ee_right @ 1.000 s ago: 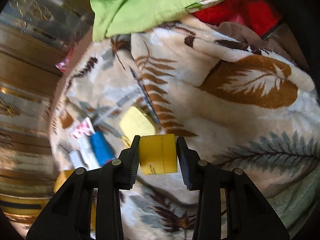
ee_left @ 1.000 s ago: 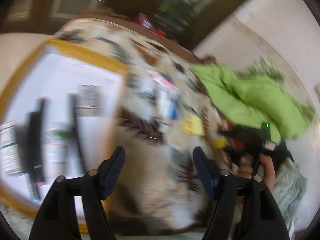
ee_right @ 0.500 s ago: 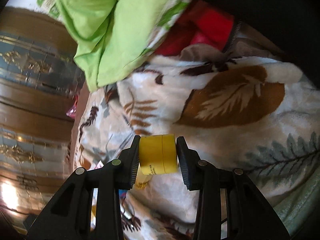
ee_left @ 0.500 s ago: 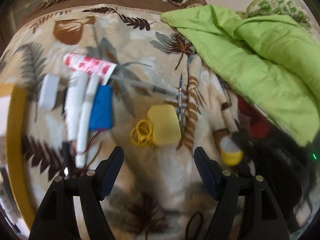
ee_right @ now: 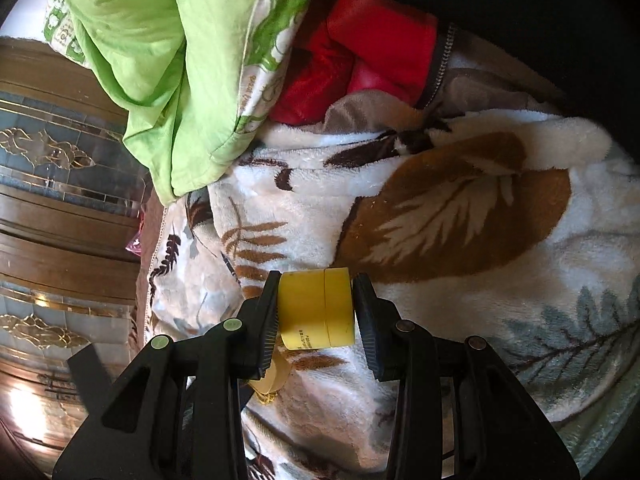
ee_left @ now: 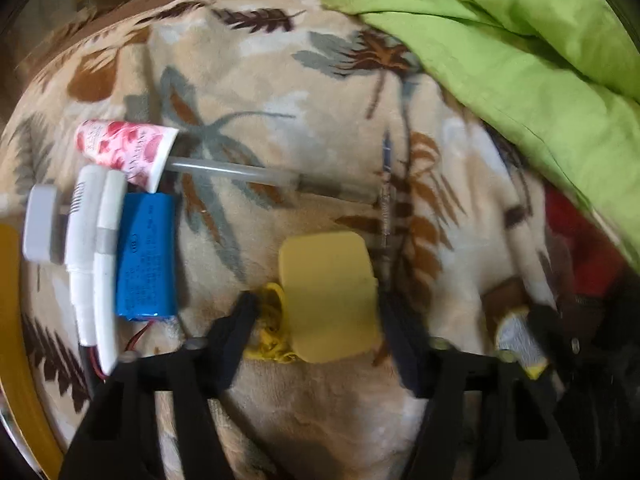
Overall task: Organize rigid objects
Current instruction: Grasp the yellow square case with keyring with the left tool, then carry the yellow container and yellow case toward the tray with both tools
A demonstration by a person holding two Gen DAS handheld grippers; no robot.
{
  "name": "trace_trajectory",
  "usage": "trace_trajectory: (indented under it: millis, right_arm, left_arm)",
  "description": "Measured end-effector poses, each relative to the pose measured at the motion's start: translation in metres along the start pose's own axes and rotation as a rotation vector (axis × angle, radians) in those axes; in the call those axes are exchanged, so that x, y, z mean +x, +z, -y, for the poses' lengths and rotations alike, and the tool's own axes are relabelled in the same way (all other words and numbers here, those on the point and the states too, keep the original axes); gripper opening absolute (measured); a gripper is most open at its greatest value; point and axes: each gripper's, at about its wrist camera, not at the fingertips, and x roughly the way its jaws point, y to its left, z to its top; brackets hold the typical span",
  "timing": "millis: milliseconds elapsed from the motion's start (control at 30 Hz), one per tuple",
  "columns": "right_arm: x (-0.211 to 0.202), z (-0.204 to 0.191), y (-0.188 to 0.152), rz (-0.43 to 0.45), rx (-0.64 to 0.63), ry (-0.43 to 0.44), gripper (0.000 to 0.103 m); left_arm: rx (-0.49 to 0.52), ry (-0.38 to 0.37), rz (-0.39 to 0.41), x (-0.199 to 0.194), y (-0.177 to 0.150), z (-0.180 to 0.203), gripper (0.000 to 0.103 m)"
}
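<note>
Lying flat on the leaf-print blanket, one yellow case sits between the fingers of the left gripper, its longer side running away from the camera; the jaws are closing but the pads do not visibly press on it. One bunch of yellow bands touches the case's left edge. Half a second ago the case lay well ahead of the wider-spread fingers.

Left of it lie one blue pack, two white tubes side by side, one white block and one pink tube, cap end pointing left.

One yellow jar is clamped in the right gripper, its axis crosswise from pad to pad, exactly as before. One green sheet is bunched at the blanket's far side.
</note>
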Motion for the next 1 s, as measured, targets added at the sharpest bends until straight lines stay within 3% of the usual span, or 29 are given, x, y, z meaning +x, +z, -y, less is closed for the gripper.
trace_trajectory:
  millis: [133, 333, 533, 567, 600, 633, 733, 933, 967, 1000]
  right_arm:
    - [0.0, 0.001, 0.0, -0.013, 0.01, 0.01, 0.036]
    - [0.0, -0.001, 0.0, -0.026, -0.003, 0.026, 0.036]
    - [0.005, -0.017, -0.006, -0.067, -0.056, 0.119, 0.036]
    - [0.003, -0.023, -0.008, -0.066, -0.085, 0.132, 0.036]
    - [0.003, -0.028, -0.01, -0.065, -0.104, 0.14, 0.035]
    - [0.0, -0.035, -0.012, -0.061, -0.13, 0.159, 0.035]
    - [-0.01, -0.052, -0.021, -0.047, -0.197, 0.189, 0.035]
    - [-0.025, -0.071, -0.032, -0.039, -0.26, 0.213, 0.035]
    - [-0.028, -0.072, -0.033, -0.03, -0.264, 0.212, 0.035]
    - [-0.03, -0.071, -0.032, -0.024, -0.26, 0.211, 0.035]
  left_arm:
    - [0.075, -0.024, 0.011, -0.017, -0.025, -0.007, 0.049]
    - [0.044, -0.041, -0.005, -0.015, -0.031, -0.023, 0.05]
    - [0.03, -0.049, 0.107, -0.065, -0.054, -0.044, 0.048]
    - [0.031, -0.04, 0.134, -0.077, -0.06, -0.048, 0.044]
    - [0.038, -0.047, 0.155, -0.09, -0.066, -0.052, 0.001]
    - [0.038, -0.029, 0.157, -0.102, -0.073, -0.056, 0.0]
    - [0.028, -0.036, 0.195, -0.121, -0.086, -0.066, 0.0]
    - [-0.08, -0.142, 0.127, -0.102, -0.086, -0.097, 0.001]
    - [-0.088, -0.161, 0.117, -0.102, -0.087, -0.098, 0.004]
    - [-0.09, -0.17, 0.109, -0.099, -0.085, -0.095, 0.02]
